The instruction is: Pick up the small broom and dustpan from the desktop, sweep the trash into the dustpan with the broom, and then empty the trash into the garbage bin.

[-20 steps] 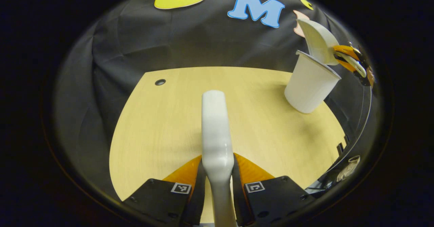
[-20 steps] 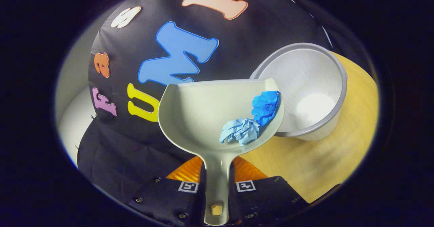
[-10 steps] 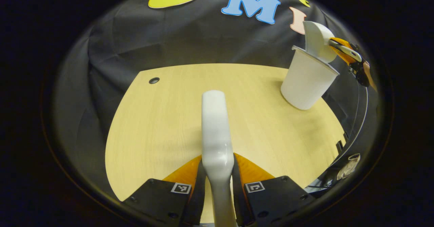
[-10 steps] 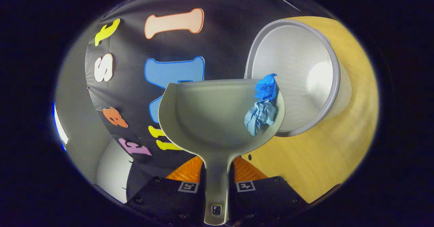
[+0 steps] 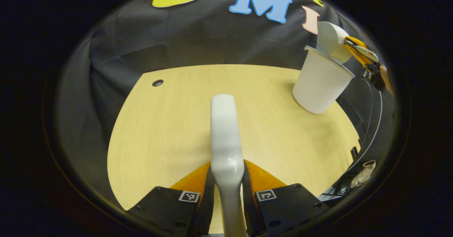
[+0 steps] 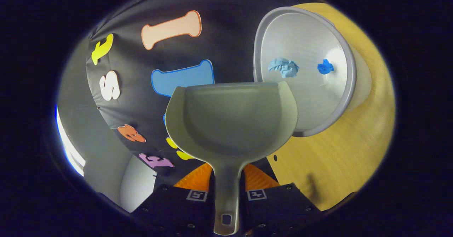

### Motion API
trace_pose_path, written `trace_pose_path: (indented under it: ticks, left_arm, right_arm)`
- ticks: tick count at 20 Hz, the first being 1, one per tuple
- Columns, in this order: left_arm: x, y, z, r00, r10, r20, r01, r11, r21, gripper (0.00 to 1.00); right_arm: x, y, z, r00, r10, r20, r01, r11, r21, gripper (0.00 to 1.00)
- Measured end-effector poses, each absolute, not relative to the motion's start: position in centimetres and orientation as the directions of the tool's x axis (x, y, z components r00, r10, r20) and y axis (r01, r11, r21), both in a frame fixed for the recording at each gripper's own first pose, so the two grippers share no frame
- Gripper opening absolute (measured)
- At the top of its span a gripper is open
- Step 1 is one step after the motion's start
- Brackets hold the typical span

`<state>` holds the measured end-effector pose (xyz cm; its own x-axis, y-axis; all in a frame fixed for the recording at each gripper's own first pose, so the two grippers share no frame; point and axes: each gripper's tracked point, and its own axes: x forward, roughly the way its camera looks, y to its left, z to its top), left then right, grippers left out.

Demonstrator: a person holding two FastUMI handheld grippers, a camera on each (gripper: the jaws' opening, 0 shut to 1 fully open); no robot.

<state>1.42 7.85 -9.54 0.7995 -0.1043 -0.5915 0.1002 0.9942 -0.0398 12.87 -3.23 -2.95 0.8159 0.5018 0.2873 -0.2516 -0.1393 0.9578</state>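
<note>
Both paper wads have slid off the dustpan (image 6: 230,123), clamped by its handle in the right gripper (image 6: 226,191), into the garbage bin (image 6: 348,88). Left gripper (image 5: 226,184) grips the broom (image 5: 223,130) above the desktop (image 5: 159,134). Hold the tilt briefly, then level out.

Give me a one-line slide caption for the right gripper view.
Right gripper tips the emptied dustpan beside the garbage bin, two blue paper wads inside.

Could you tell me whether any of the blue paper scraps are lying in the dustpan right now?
No, the dustpan shows a bare scoop, and both blue scraps lie inside the garbage bin.
</note>
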Motion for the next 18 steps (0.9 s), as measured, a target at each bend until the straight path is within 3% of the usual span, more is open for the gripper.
trace_pose_path:
  ticks: [7, 13, 18]
  left_arm:
    - [2.0, 8.1, -10.0, 0.794, -0.121, -0.596, 0.112, 0.992, -0.052, 0.43]
    - [2.3, 9.4, -10.6, 0.799, -0.122, -0.589, 0.099, 0.992, -0.072, 0.43]
    - [2.4, 10.2, -11.1, 0.793, -0.137, -0.594, 0.110, 0.991, -0.083, 0.46]
  right_arm:
    - [12.5, -2.3, -2.4, 0.807, 0.520, 0.281, -0.293, -0.061, 0.954, 0.26]
    - [10.3, 0.9, -4.3, 0.820, 0.536, 0.201, -0.329, 0.154, 0.932, 0.26]
    - [8.7, 4.2, -6.2, 0.860, 0.501, 0.101, -0.331, 0.394, 0.858, 0.26]
